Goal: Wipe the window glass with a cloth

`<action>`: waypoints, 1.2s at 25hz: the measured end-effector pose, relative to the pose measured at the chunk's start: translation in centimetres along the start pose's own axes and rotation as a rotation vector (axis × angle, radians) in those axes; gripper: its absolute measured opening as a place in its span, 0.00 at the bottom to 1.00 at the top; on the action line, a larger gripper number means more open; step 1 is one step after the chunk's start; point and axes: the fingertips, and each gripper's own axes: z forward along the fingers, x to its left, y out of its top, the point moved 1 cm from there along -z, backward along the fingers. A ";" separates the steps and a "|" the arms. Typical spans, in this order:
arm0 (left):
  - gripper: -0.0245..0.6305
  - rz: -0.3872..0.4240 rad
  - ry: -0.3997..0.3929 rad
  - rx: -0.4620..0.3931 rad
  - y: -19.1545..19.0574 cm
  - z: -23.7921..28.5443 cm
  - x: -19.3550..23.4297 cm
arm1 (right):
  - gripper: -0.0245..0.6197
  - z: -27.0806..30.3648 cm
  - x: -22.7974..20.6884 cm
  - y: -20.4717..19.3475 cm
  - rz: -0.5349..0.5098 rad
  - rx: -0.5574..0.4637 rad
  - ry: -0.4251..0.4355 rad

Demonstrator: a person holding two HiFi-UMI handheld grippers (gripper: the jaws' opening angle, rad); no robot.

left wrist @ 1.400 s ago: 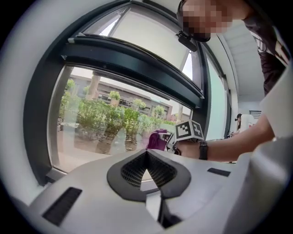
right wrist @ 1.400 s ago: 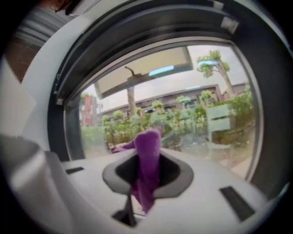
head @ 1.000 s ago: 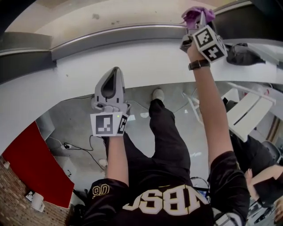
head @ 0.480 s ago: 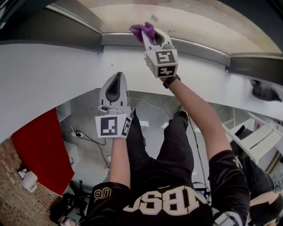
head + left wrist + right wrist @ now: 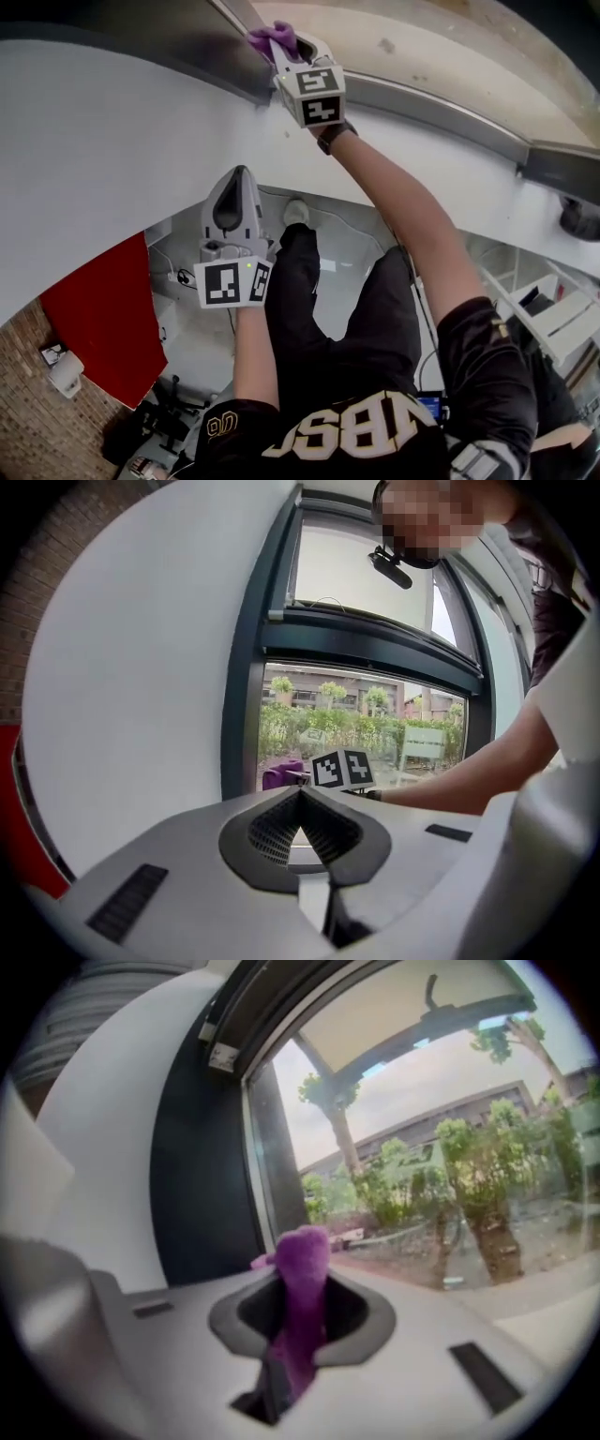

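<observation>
The right claw (image 5: 300, 1290) is clamped on the purple cloth (image 5: 306, 1246), and a wad of it stands up past the jaw tips. Behind the wad are the window glass (image 5: 450, 1176) and, at 9 o'clock of it, the dark window frame (image 5: 211, 1185). Whether the cloth touches the glass cannot be told. In the head view this claw sits near 12 o'clock. The right arm (image 5: 403, 225) is stretched almost straight toward it from the shoulder at 5 o'clock, with a dark wristband (image 5: 330, 136) just behind the marker cube.

The left claw (image 5: 300, 794) has its jaws together with nothing between them. It points toward 12 o'clock at the white wall (image 5: 112, 141), on a raised, bent left forearm (image 5: 251, 356), well apart from the cloth.
</observation>
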 end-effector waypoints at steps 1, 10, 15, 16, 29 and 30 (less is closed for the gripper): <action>0.07 0.001 -0.012 -0.001 -0.1 0.4 -0.5 | 0.15 -0.9 -1.3 0.1 0.010 -0.008 -0.023; 0.07 -0.059 -0.224 -0.003 -3.5 7.0 -16.3 | 0.15 -20.3 -21.2 -1.8 -0.002 -0.009 -0.308; 0.07 -0.089 -0.379 0.014 -6.3 9.9 -29.6 | 0.15 -35.4 -37.7 -2.7 0.057 0.008 -0.587; 0.07 -0.086 -0.395 0.009 -6.4 10.0 -31.8 | 0.15 -37.7 -40.1 -2.7 0.062 0.008 -0.621; 0.07 -0.048 -0.391 -0.033 -4.5 10.1 -36.4 | 0.15 -48.5 -49.5 -2.9 0.319 -0.073 -0.901; 0.07 -0.043 -0.367 -0.032 -4.4 9.7 -34.6 | 0.15 -46.9 -47.6 -3.2 0.316 -0.061 -0.865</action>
